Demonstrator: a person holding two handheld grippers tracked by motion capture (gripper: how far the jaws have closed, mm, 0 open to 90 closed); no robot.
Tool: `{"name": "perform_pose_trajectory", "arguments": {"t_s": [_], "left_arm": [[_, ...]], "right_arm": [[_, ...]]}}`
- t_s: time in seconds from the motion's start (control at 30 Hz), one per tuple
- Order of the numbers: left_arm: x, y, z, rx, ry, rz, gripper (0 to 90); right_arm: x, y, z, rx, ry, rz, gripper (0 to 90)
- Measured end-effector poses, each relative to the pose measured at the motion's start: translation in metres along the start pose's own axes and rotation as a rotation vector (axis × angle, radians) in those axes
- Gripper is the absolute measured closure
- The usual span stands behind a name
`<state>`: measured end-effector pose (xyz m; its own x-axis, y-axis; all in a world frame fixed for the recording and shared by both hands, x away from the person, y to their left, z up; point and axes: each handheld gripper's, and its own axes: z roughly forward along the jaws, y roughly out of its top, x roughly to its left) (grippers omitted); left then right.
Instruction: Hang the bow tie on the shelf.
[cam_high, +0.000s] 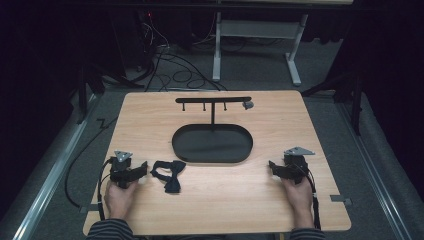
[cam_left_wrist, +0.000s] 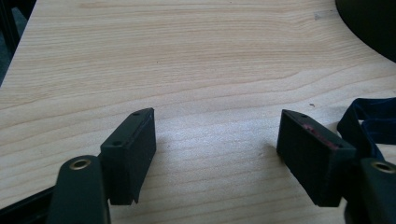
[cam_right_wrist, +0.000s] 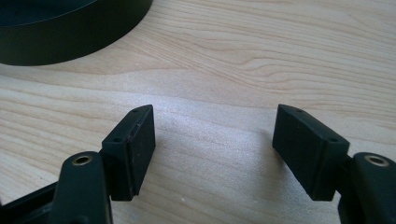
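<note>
On the wooden worktop (cam_high: 225, 195), a dark bow tie (cam_high: 168, 174) lay just in front of the black oval tray (cam_high: 212, 143), off that tray's near-left end and clear of its rim. The left tongs (cam_high: 142, 169) sat on the worktop just to the left of the bow tie, tips pointing toward it, apart from the cloth by a narrow strip of bare wood. Its jaws stood spread wide with nothing between them; in the left gripper view the tie's strap (cam_left_wrist: 369, 123) showed just beyond the right-hand jaw, not inside the gap. The right tongs (cam_high: 272, 167) rested off the tray's near-right end, well apart from the bow tie, jaws likewise spread and empty over bare wood, with the tray wall (cam_right_wrist: 79, 44) ahead to their left. The tie's long axis ran roughly left to right, slightly slanted, with one wing trailing toward the person, so it lay nearly in line with the left tongs. The left hand (cam_high: 119, 197) was plainly the nearer one, and a short reach rightward would likely bring the tie's near end between its jaws. Behind the tray stood a T-shaped hook stand (cam_high: 213, 102).
</note>
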<state>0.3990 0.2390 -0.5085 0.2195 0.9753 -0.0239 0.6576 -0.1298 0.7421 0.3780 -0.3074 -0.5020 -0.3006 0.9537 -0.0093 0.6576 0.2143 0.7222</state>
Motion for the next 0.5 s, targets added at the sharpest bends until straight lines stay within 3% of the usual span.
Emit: {"name": "perform_pose_trajectory", "arguments": {"t_s": [0.2,0.5], "left_arm": [[-0.0016,0.0007,0.0005,0.003,0.013,-0.009,28.9],[-0.0003,0.0008,-0.0017,0.012,0.005,-0.011,28.9]], "right_arm": [[-0.0049,-0.0006,-0.0008,-0.013,0.037,0.033,31.4],[-0.0031,-0.0004,-0.0005,-0.007,0.031,0.013,31.2]]}}
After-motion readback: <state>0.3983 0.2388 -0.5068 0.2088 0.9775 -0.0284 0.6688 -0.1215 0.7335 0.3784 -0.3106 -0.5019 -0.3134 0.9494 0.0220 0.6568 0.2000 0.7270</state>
